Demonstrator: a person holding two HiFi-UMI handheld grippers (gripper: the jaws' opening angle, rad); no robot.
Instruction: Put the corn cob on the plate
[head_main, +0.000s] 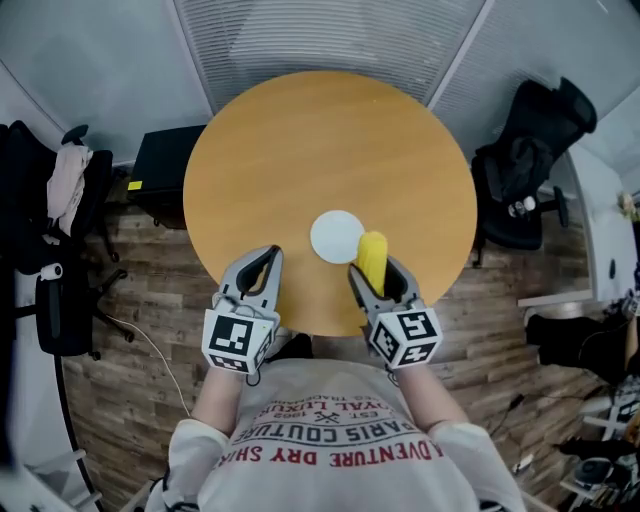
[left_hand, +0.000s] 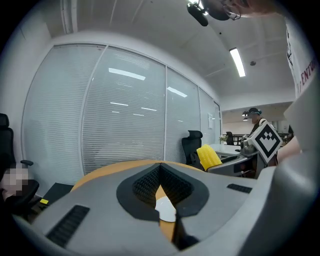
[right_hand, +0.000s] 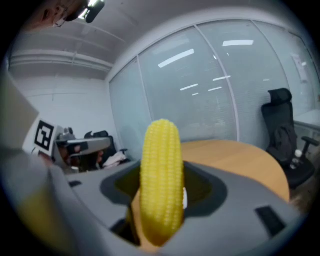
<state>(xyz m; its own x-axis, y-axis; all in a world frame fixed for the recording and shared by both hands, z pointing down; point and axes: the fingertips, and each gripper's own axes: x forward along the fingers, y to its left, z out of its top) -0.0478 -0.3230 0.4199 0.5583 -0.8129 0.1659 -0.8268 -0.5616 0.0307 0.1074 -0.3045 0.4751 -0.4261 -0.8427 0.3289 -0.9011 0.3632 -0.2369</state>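
A bright yellow corn cob (head_main: 372, 258), kernels in neat rows, sits clamped in the right gripper (head_main: 376, 274), just beside the bare round white plate (head_main: 333, 235). The 2 jaws of the left gripper (head_main: 268, 256) meet.

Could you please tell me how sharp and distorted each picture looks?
Head view: sharp and evenly lit across the round wooden table. Left gripper view: strong fisheye bending, ceiling lights reflected in the glass wall. Right gripper view: the yellow corn cob looks soft at its lower end, corners vignetted.
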